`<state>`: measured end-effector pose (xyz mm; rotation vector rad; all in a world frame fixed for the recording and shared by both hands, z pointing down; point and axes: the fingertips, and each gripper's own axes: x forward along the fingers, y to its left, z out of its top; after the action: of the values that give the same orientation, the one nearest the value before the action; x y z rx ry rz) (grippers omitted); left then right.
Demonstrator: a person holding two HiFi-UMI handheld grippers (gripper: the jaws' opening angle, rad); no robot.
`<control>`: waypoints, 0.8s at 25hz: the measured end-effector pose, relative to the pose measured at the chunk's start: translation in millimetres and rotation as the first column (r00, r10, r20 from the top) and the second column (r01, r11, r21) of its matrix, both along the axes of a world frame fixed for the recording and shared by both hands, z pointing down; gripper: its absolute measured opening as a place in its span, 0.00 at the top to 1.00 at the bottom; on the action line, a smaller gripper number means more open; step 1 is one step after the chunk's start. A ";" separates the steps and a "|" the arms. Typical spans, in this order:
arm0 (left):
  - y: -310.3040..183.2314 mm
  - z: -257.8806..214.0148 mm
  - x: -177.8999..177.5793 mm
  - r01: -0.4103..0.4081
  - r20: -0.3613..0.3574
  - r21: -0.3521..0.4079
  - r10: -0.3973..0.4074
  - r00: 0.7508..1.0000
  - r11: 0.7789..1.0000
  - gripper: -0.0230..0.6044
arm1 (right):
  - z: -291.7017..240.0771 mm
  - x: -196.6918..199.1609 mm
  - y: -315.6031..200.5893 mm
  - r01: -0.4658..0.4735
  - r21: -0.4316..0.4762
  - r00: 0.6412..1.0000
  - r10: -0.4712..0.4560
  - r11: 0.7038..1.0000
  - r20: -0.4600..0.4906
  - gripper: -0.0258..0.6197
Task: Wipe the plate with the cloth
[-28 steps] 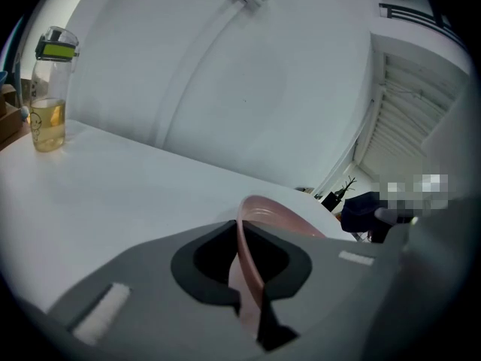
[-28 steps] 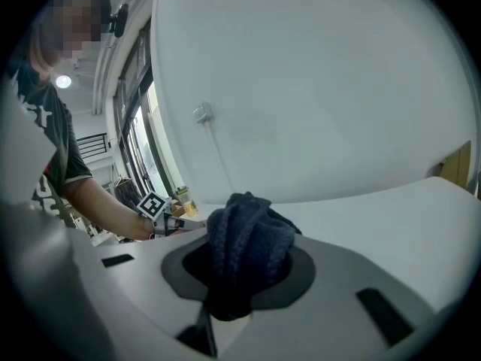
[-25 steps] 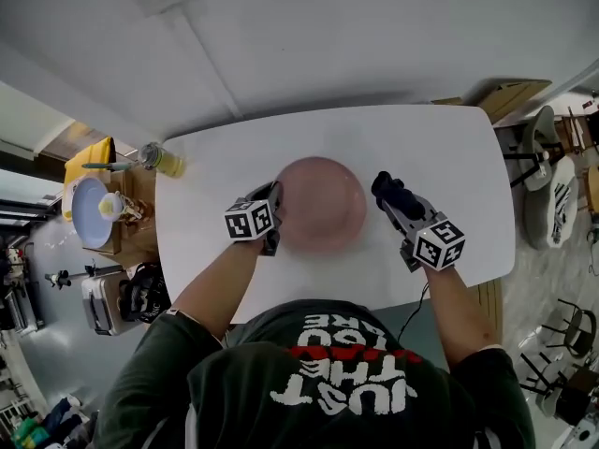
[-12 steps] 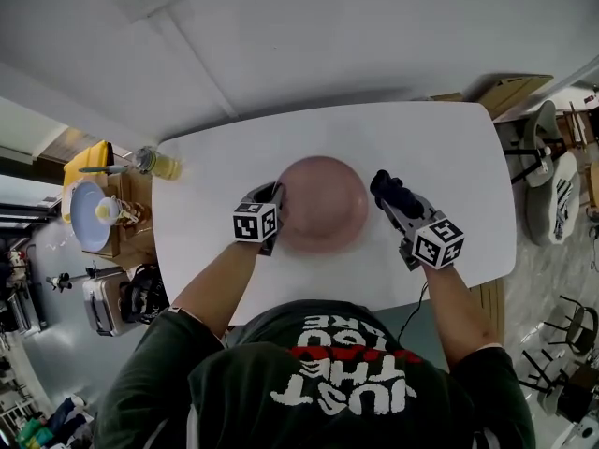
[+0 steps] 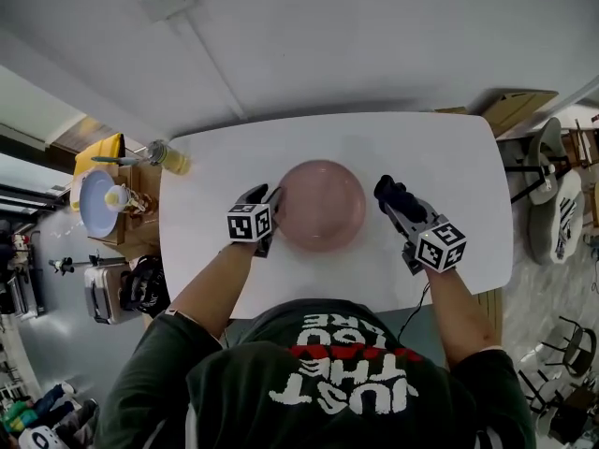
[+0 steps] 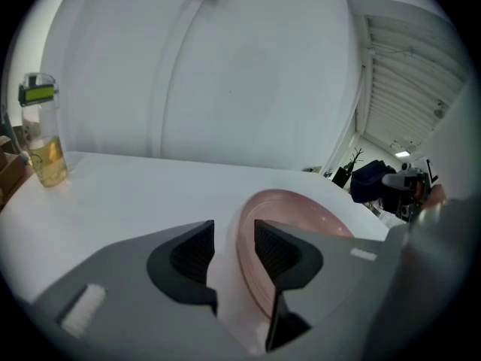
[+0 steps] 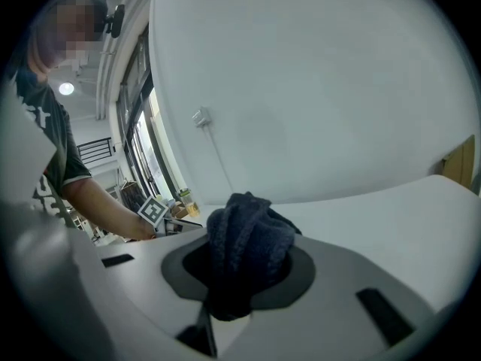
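A pink plate (image 5: 323,204) lies in the middle of the white table (image 5: 421,148). My left gripper (image 5: 269,206) sits at its left rim. Its jaws have just been opening and now stand apart. In the left gripper view the plate (image 6: 301,205) shows its rim running through the gap of the left gripper (image 6: 233,250), and neither pad presses on it. My right gripper (image 5: 398,204) hovers just right of the plate, shut on a bunched dark blue cloth (image 5: 386,189). In the right gripper view the cloth (image 7: 248,247) bulges up out of the right gripper (image 7: 244,277).
A bottle of yellow liquid (image 5: 168,160) stands at the table's far left corner, and the same bottle (image 6: 41,138) shows in the left gripper view. A low stand with a blue dish (image 5: 98,204) is beside the table on the left. Chairs (image 5: 547,171) stand to the right.
The left gripper's jaws have parted at the plate's left rim, and the gripper has rolled a little. The right gripper with the cloth has stayed where it was.
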<state>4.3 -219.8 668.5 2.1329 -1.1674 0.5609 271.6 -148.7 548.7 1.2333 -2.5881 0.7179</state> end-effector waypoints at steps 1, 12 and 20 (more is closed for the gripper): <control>3.2 -9.4 -4.7 0.015 -0.002 0.016 -0.015 1.000 1.000 0.72 | -3.7 1.8 1.6 0.009 0.004 1.000 -0.009 1.000 0.002 0.84; 71.8 -132.3 -74.8 0.217 -0.135 0.190 -0.194 0.972 0.957 0.73 | -50.9 4.4 18.7 0.113 0.063 0.994 -0.114 0.992 0.005 0.84; 103.2 -189.4 -114.0 0.178 -0.219 0.316 -0.111 0.969 0.932 0.95 | -92.8 -13.6 34.8 0.028 0.128 0.999 -0.022 0.991 -0.043 0.84</control>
<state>-109.7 -116.6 479.0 2.2917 -1.3686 0.0816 258.1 -113.9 455.9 1.2348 -2.6474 0.5228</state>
